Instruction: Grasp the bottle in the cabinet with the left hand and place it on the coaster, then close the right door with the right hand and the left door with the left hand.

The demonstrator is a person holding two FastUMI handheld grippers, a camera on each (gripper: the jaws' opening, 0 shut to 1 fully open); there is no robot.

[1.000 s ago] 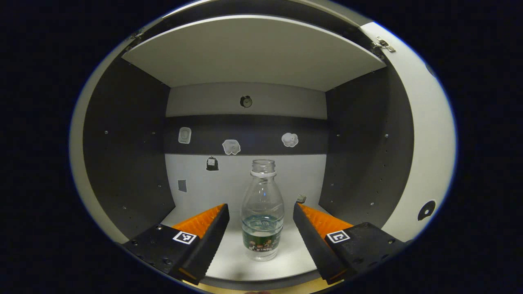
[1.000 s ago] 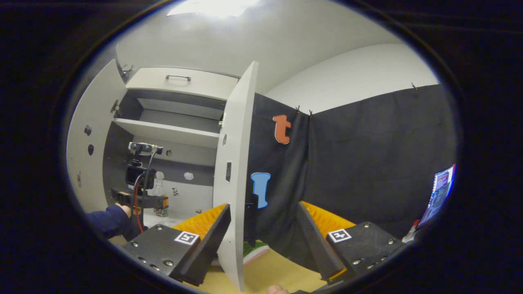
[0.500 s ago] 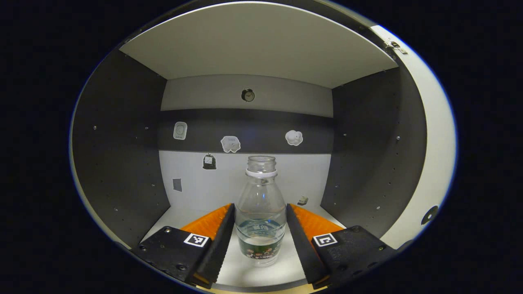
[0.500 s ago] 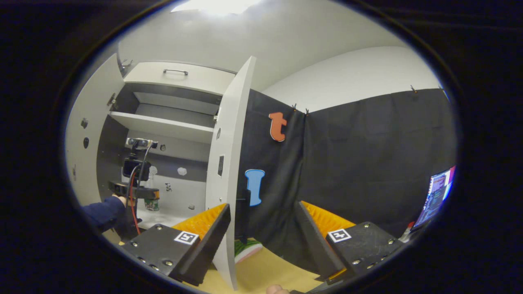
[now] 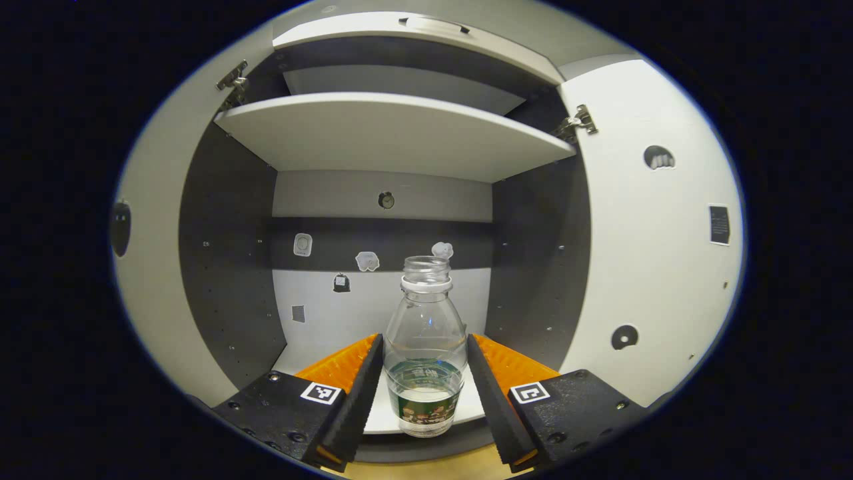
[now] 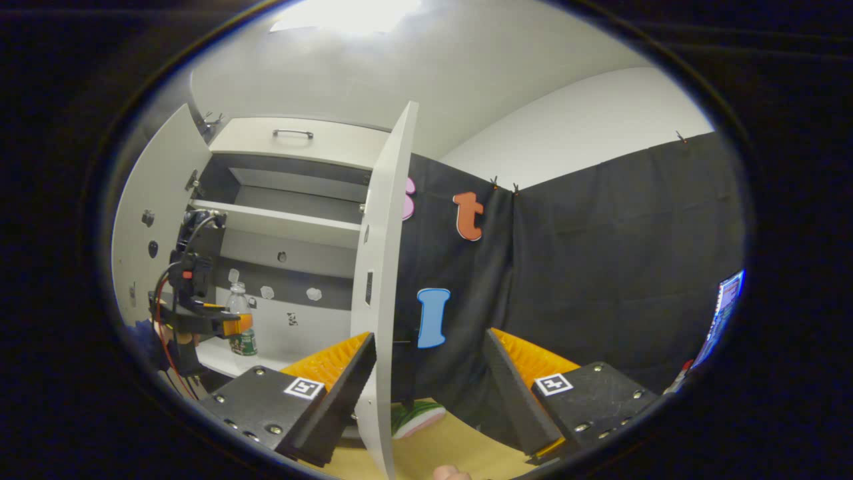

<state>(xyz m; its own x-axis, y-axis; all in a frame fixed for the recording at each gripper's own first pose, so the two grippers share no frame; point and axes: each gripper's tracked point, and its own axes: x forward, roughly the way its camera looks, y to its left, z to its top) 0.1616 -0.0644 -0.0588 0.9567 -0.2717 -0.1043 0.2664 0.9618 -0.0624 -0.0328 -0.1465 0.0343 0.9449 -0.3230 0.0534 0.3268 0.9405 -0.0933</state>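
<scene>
A clear, capless bottle (image 5: 425, 347) with a green label and a little water stands upright between my left gripper's fingers. My left gripper (image 5: 424, 377) is shut on it, both pads pressing its lower body, at the front edge of the cabinet's bottom shelf (image 5: 383, 417). The right gripper view shows that left gripper (image 6: 234, 325) with the bottle (image 6: 241, 320) at the cabinet mouth. My right gripper (image 6: 430, 393) is open and holds nothing, just in front of the right door's edge (image 6: 381, 300). A green-and-pink coaster (image 6: 418, 417) lies on the wooden table, partly hidden behind that door.
Both cabinet doors stand wide open: the left door (image 5: 143, 267) and the right door (image 5: 660, 267). An upper shelf (image 5: 393, 130) spans the cabinet above the bottle. Small stickers dot the back wall. A lit screen (image 6: 723, 313) stands at the far right.
My left gripper closed on the bottle, then drew back with it from deep inside to the shelf's front edge. The right gripper has hardly moved and stays open.
</scene>
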